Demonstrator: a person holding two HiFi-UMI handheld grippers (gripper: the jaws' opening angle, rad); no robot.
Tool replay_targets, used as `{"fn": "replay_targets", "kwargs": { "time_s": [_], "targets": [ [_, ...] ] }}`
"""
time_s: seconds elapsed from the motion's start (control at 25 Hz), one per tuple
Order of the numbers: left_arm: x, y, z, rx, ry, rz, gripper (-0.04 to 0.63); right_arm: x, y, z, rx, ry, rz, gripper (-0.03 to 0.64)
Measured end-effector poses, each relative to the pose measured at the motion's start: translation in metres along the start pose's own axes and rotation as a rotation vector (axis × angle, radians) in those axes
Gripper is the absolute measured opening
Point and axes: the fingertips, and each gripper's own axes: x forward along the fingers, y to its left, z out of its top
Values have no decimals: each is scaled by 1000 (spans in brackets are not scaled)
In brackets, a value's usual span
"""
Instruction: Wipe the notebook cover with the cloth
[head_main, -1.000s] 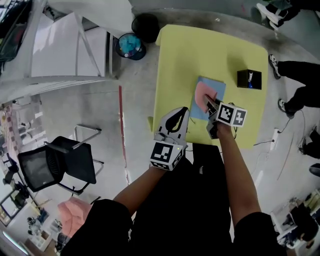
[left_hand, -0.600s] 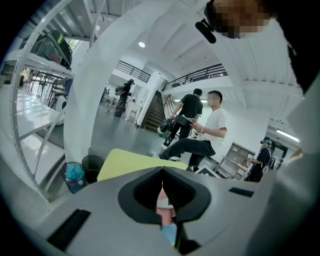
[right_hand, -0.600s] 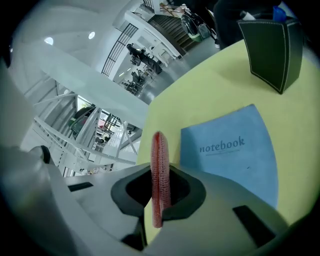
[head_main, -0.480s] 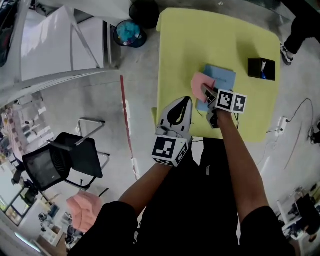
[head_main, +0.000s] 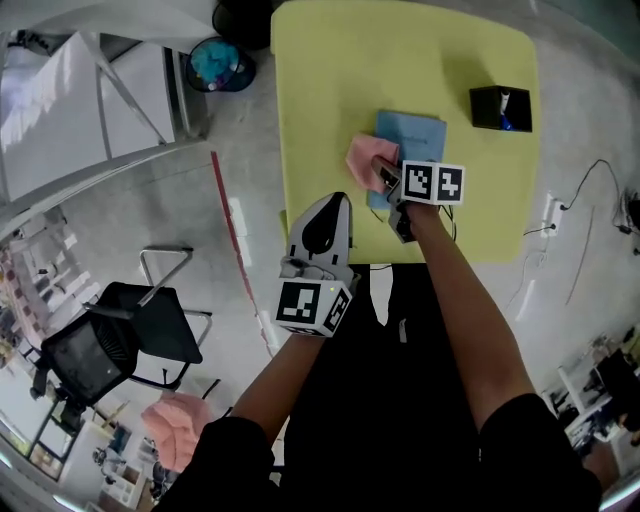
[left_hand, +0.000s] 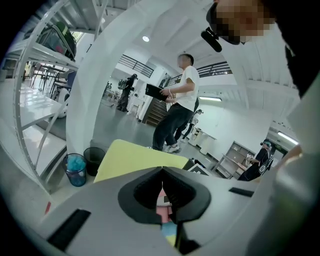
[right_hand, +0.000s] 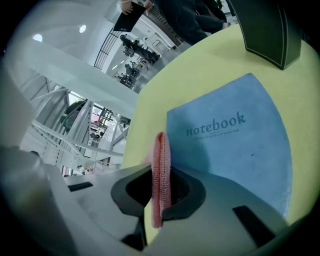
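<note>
A blue notebook (head_main: 413, 138) lies flat on the yellow table (head_main: 340, 70); in the right gripper view its cover (right_hand: 235, 140) reads "notebook". My right gripper (head_main: 385, 178) is shut on a pink cloth (head_main: 366, 158), which hangs over the notebook's left edge. The cloth (right_hand: 160, 175) stands as a thin folded strip between the jaws. My left gripper (head_main: 325, 222) hovers at the table's near edge, left of the right one, with its jaws shut on nothing (left_hand: 162, 187).
A black box (head_main: 500, 108) stands on the table's right side, beyond the notebook (right_hand: 270, 30). A blue bin (head_main: 213, 66) and white shelving (head_main: 90, 90) sit left of the table, a black chair (head_main: 110, 340) on the floor. A person (left_hand: 175, 110) stands beyond the table.
The cloth and my right gripper have slid left, from the notebook's cover to its left edge. The left gripper keeps its place beside the table's near edge.
</note>
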Motion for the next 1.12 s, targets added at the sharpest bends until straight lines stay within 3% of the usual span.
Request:
{"fn": "replay_targets", "kwargs": {
  "time_s": [1.12],
  "targets": [
    [3, -42, -3, 44, 19, -3, 15, -16, -18, -4, -12, 112, 36, 37]
  ]
}}
